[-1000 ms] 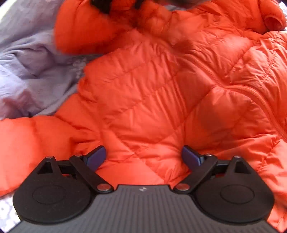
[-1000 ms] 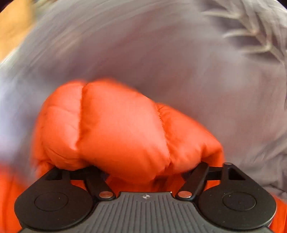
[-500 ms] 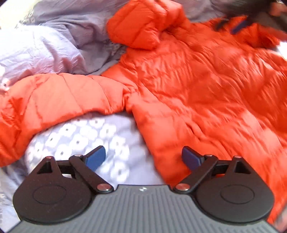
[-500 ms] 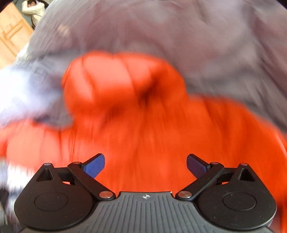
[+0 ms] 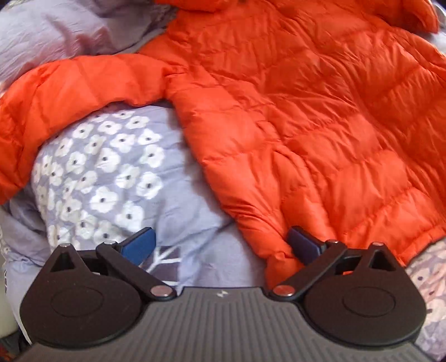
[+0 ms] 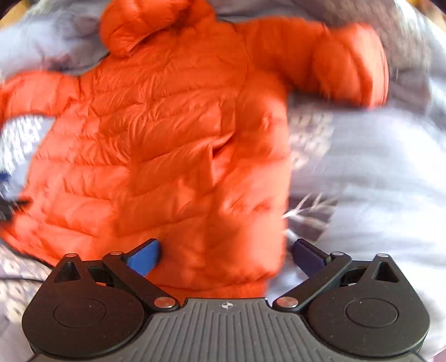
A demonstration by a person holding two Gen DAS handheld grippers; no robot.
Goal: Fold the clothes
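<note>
An orange quilted puffer jacket [image 5: 306,125] lies spread on a lilac bedspread [image 5: 117,172]. In the left wrist view its left sleeve [image 5: 69,92] stretches to the left and its lower hem corner [image 5: 278,259] sits between my fingers. My left gripper [image 5: 220,245] is open and holds nothing. In the blurred right wrist view the whole jacket [image 6: 167,139] shows with its hood [image 6: 145,25] at the top and right sleeve [image 6: 348,64] bent at the upper right. My right gripper [image 6: 225,256] is open and empty over the jacket's lower hem.
The bedspread has white flower prints [image 5: 106,167] and a dark branch print [image 6: 309,214]. Rumpled lilac bedding [image 5: 55,33] lies at the far left. The other gripper's blue pad shows at the left edge of the right wrist view [image 6: 5,178].
My right gripper let go of the padded orange part it held and pulled back to the hem. My left gripper moved from over the jacket body down to its lower left corner.
</note>
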